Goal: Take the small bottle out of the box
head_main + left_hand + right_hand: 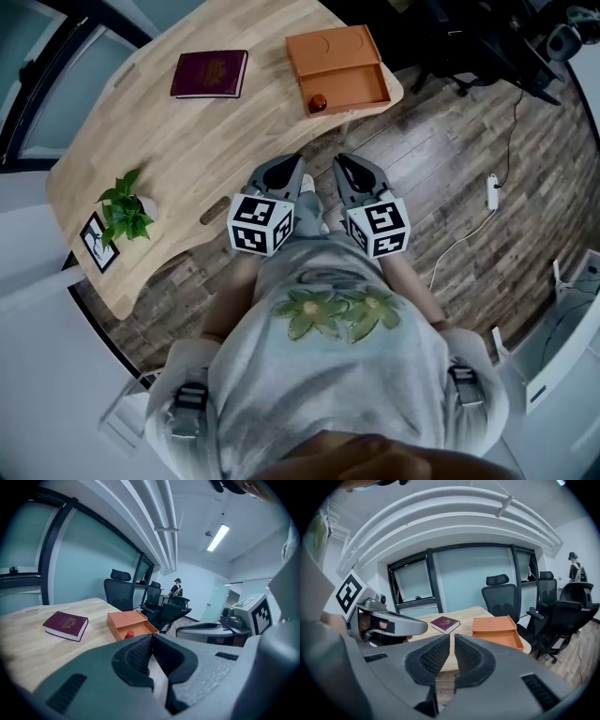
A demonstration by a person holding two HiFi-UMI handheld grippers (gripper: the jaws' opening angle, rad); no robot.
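Observation:
An orange box [330,47] with its tray slid open lies at the far right corner of the wooden table [178,141]. The small bottle [319,101], dark with a red cap, stands in the tray's near left corner. Both grippers hover side by side over the floor, short of the table's edge and pointing toward the box. My left gripper [296,163] is shut and holds nothing. My right gripper [341,163] is also shut and holds nothing. The left gripper view shows the box [123,619] and the bottle's red cap [130,633] just beyond the closed jaws. The right gripper view shows the box [497,624] ahead to the right.
A maroon book [208,73] lies left of the box. A potted plant [127,208] and a marker card [97,242] sit at the table's near left end. Black office chairs [553,606] stand past the table. A power strip [491,190] with its cable lies on the floor.

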